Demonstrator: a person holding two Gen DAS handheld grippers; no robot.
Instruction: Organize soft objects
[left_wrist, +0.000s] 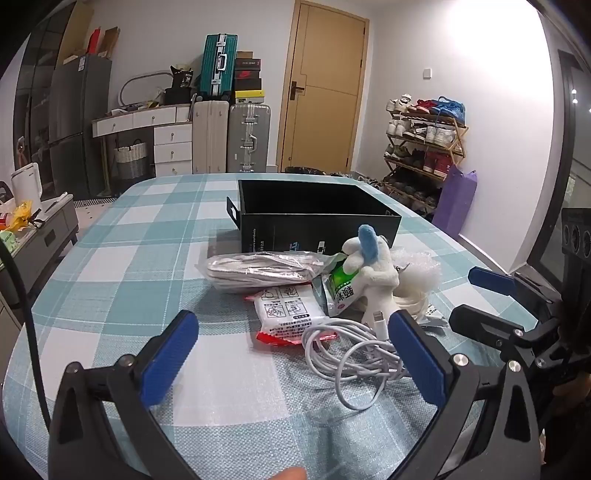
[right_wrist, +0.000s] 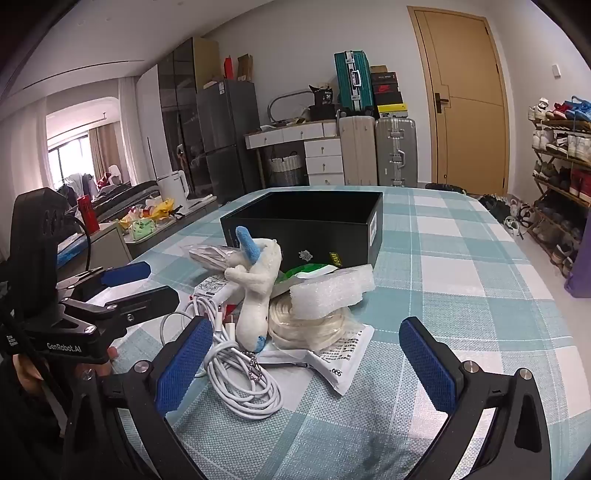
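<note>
A pile lies on the checked tablecloth in front of an open black box (left_wrist: 317, 218) (right_wrist: 306, 221). It holds a white plush toy with a blue ear (left_wrist: 369, 266) (right_wrist: 258, 280), a coiled white cable (left_wrist: 354, 350) (right_wrist: 240, 376), a white foam piece (right_wrist: 332, 291), a coil of cream cord (right_wrist: 314, 328), a bagged grey item (left_wrist: 258, 271) and a white-and-red packet (left_wrist: 284, 314). My left gripper (left_wrist: 295, 350) is open and empty just before the cable. My right gripper (right_wrist: 310, 358) is open and empty before the cord and toy.
A green-and-white pouch (left_wrist: 341, 284) sits under the toy. A printed plastic bag (right_wrist: 343, 365) lies under the cord. Each gripper shows in the other's view, the right one (left_wrist: 491, 295) and the left one (right_wrist: 129, 284). Suitcases, drawers and a shoe rack stand beyond the table.
</note>
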